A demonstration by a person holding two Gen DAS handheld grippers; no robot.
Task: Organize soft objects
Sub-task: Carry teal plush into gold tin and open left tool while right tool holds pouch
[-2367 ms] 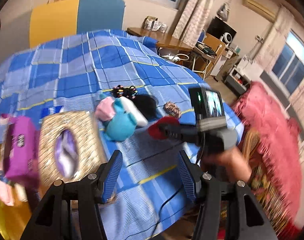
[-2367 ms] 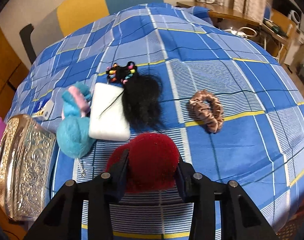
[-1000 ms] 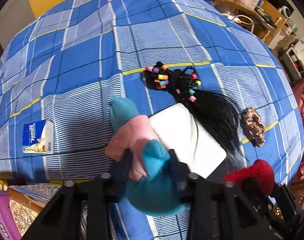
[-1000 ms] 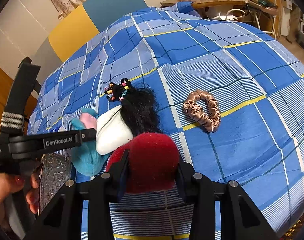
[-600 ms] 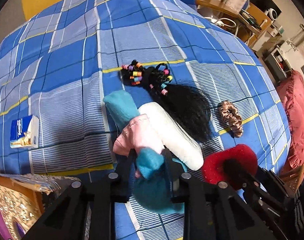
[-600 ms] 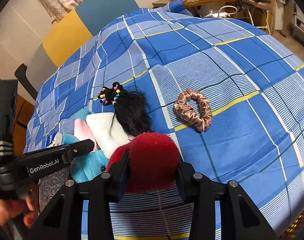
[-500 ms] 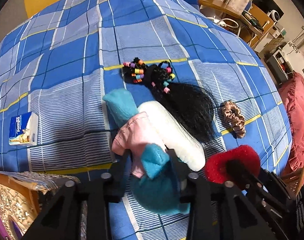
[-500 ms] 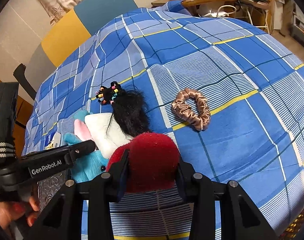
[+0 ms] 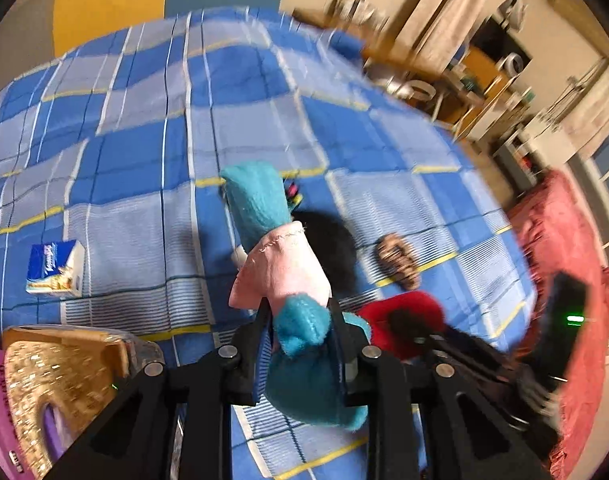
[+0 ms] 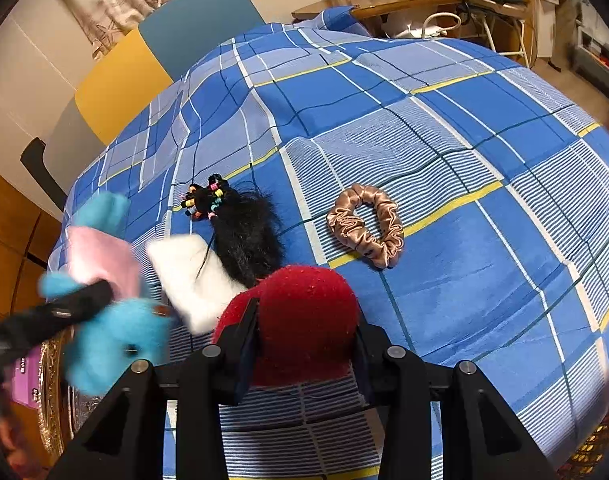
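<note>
L gripper [image 9: 300, 328] has just squeezed tighter on the teal-and-pink plush toy [image 9: 280, 256], holding it above the blue plaid bedspread [image 9: 144, 152]. R gripper [image 10: 304, 328] is clamped on a red plush ball [image 10: 300, 316]. White plush pad [image 10: 188, 276], black hairpiece w/ coloured beads [image 10: 244, 232] and tan satin scrunchie [image 10: 364, 228] lie on the spread; gold tissue box [image 9: 60, 384] at near-left edge.

Both handheld tools are matte black plastic, each with two angular arms fastened by round silver screws. The left gripper [image 9: 300, 336] has flat fingers [image 9: 260, 344] with ribbed blue pads on their inner faces. The right gripper [image 10: 304, 332] is built alike, with dark blue pads; seen from the left wrist, its body carries a small green light [image 9: 574, 319].
</note>
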